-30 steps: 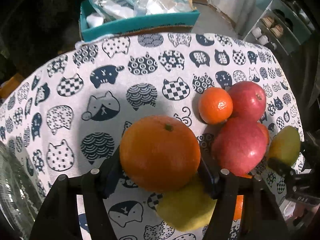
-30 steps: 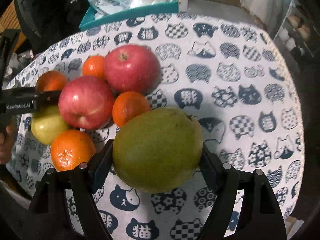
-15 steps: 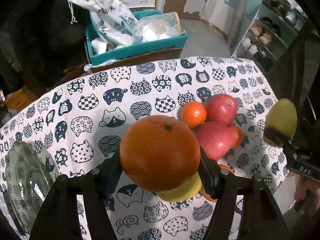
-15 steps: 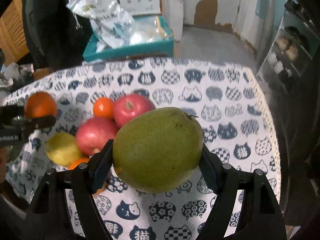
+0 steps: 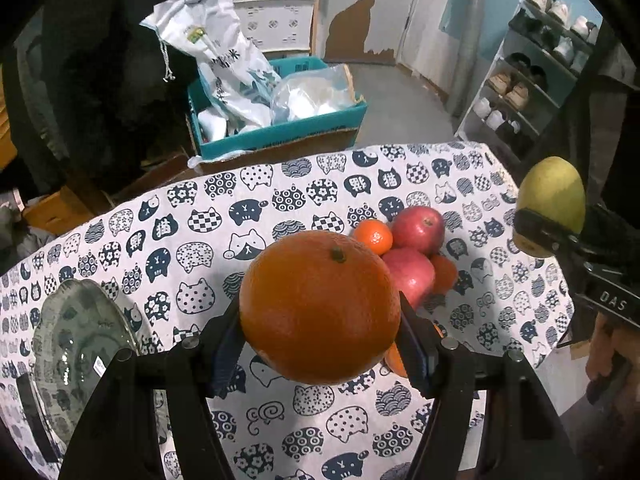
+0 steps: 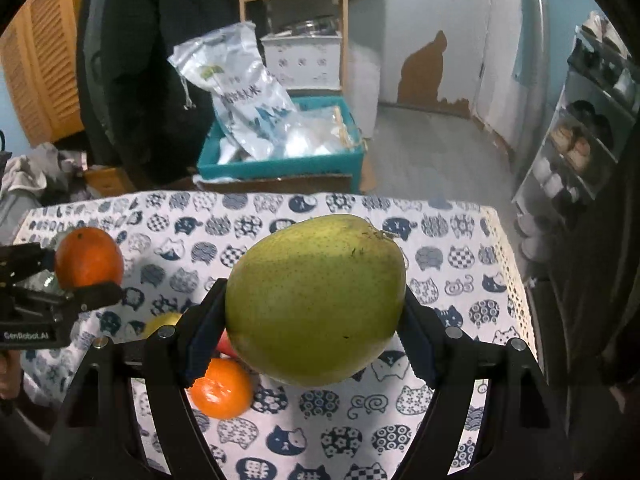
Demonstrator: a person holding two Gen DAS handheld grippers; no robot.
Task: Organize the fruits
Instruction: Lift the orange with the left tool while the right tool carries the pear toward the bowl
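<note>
My left gripper is shut on a large orange, held well above the cat-print tablecloth. My right gripper is shut on a green pear, also lifted off the table. Each gripper shows in the other's view: the pear at the right edge, the orange at the left. Below on the cloth lie two red apples, small tangerines and a yellow-green fruit, partly hidden behind the fingers.
A clear glass plate lies at the table's left end. Beyond the far edge stands a teal box with plastic bags. A shoe rack stands at the right, a wooden shelf unit behind. A hand holds the right gripper.
Both grippers have risen with their fruit, and the table now looks smaller and farther below. More of the room and the glass plate have come into view.
</note>
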